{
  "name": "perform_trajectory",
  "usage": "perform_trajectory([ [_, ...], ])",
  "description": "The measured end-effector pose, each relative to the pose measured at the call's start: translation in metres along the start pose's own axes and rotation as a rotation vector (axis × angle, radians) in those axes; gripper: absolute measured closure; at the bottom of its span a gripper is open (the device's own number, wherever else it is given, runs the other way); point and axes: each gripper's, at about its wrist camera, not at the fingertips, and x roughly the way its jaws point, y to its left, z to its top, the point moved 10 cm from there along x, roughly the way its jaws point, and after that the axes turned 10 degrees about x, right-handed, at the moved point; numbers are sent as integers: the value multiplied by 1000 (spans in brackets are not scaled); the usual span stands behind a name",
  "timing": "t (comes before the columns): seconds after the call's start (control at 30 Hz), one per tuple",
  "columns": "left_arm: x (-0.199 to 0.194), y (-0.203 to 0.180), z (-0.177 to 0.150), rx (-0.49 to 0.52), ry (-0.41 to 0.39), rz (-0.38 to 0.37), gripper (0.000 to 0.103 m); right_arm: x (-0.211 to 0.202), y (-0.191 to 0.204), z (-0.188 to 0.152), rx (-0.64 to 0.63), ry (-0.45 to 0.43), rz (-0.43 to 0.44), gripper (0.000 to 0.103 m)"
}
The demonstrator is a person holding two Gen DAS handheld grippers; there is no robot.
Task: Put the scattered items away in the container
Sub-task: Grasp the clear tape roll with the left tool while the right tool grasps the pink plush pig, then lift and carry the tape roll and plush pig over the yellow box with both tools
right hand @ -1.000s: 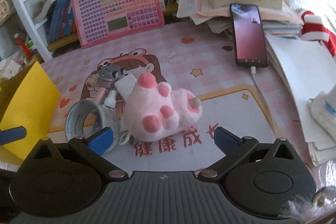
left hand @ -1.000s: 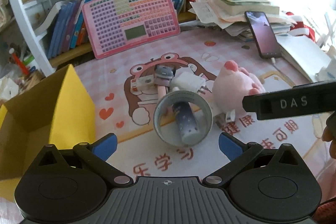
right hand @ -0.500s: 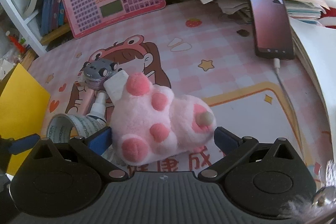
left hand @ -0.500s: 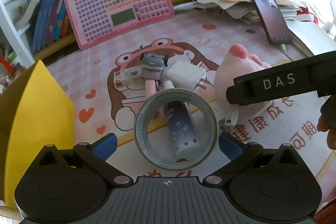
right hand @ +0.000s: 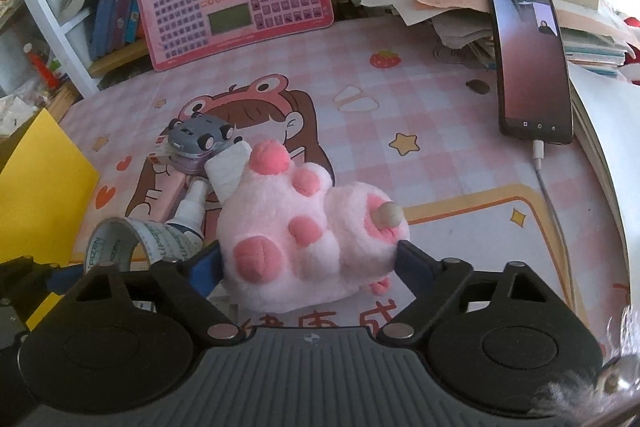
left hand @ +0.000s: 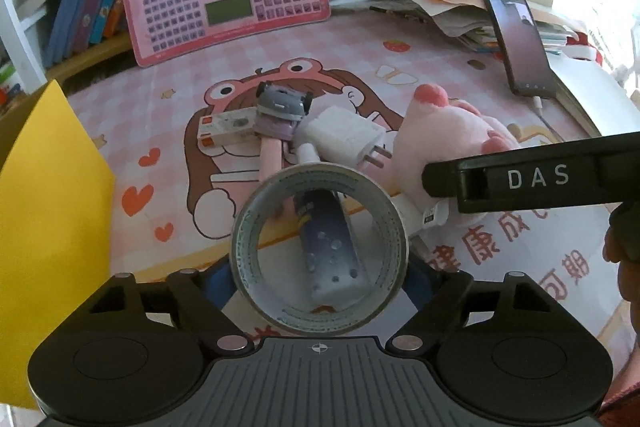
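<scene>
The tape roll [left hand: 320, 251] stands on edge at the bench's near middle, a lilac spray bottle [left hand: 332, 251] lying through its ring, and the left gripper [left hand: 320, 279] is closing its jaws on either side of it. Just right of it the pink plush paw [right hand: 304, 231] lies between the closing jaws of the right gripper [right hand: 308, 267], whether they press it I cannot tell. The yellow box [left hand: 52, 195] sits at the bench's left edge, a phone [right hand: 532, 63] at the right

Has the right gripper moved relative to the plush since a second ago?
Yes. The right gripper has closed in on the plush, which sat well ahead of the jaws before; the phone also looms nearer. The jaws now flank the plush and are closing.
</scene>
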Motion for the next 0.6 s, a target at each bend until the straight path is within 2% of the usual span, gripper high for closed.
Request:
perform_trajectory([
  [0.07, -5, 1, -1, -8, -11, -3, 19, -4, 0, -1, -4, -4, -1, 21],
  [0.33, -41, 16, 3, -75, -114, 16, 19, -27, 7, -6, -17, -40, 19, 21],
  [0.6, -72, 20, -10, -96, -161, 31, 19, -49, 17, -17, -42, -79, 14, 21],
])
